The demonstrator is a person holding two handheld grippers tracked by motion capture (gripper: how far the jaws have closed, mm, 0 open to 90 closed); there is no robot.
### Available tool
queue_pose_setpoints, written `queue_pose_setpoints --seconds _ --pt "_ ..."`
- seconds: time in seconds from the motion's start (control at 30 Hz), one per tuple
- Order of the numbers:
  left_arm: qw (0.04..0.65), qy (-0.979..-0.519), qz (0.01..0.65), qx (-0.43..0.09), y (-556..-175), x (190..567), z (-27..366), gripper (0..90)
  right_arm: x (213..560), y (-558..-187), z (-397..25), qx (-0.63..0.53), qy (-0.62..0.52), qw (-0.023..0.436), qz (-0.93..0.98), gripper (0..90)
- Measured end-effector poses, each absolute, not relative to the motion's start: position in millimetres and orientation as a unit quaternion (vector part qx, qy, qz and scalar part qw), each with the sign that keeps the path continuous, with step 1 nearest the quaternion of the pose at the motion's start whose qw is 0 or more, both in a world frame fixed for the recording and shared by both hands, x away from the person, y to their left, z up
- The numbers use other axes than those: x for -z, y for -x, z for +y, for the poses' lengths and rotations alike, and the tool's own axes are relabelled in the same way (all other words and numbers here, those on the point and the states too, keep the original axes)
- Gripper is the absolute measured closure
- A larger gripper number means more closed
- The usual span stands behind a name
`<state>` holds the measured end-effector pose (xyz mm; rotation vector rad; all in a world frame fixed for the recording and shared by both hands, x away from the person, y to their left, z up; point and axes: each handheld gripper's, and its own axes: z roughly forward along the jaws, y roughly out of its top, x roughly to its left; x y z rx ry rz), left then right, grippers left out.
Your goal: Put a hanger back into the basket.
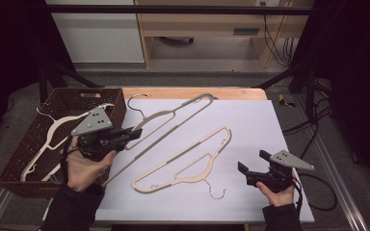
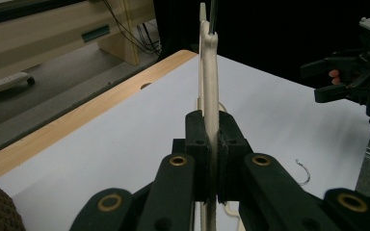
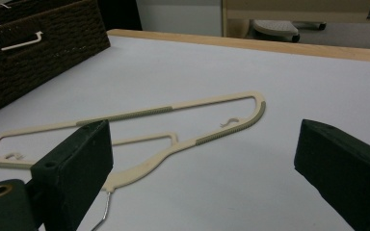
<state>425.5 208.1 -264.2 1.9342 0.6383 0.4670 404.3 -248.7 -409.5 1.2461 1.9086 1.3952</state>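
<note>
Left claw (image 1: 134,132) grips a hanger (image 1: 173,115); right claw (image 1: 243,169) gapes.

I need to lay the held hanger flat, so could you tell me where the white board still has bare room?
The far right of the white board, beyond the loose hanger, is bare, as is the near strip between that hanger's hook and the right hand-held gripper. It is crowded on the left, around the held hanger, the left hand-held gripper and the basket.

no readable text, no labels, no brand marks, no numbers, no signs on anything
</note>
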Motion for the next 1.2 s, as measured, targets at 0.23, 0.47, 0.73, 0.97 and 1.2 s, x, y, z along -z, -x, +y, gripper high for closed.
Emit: queue_pose_setpoints --seconds 0.23,0.47,0.73,0.97,1.2 --pt "0.510 -0.796 0.267 -0.190 -430.4 244.8 237.0 85.8 407.4 -402.7 -246.0 -0.513 -0.438 0.243 0.697 5.7" --pt "0.495 -0.788 0.294 -0.217 -441.6 234.9 270.7 85.8 407.8 -402.9 -245.6 -0.514 -0.434 0.244 0.699 5.6" --pt "0.472 -0.784 0.331 -0.232 -462.6 236.2 303.3 85.8 408.9 -403.7 -244.5 -0.506 -0.439 0.247 0.700 5.7" --pt "0.455 -0.789 0.336 -0.240 -478.2 244.8 325.4 85.8 410.4 -404.8 -243.9 -0.504 -0.439 0.246 0.702 5.7" --pt "0.442 -0.788 0.353 -0.245 -490.3 253.3 349.2 85.8 411.2 -405.1 -242.5 -0.501 -0.441 0.244 0.703 5.7"
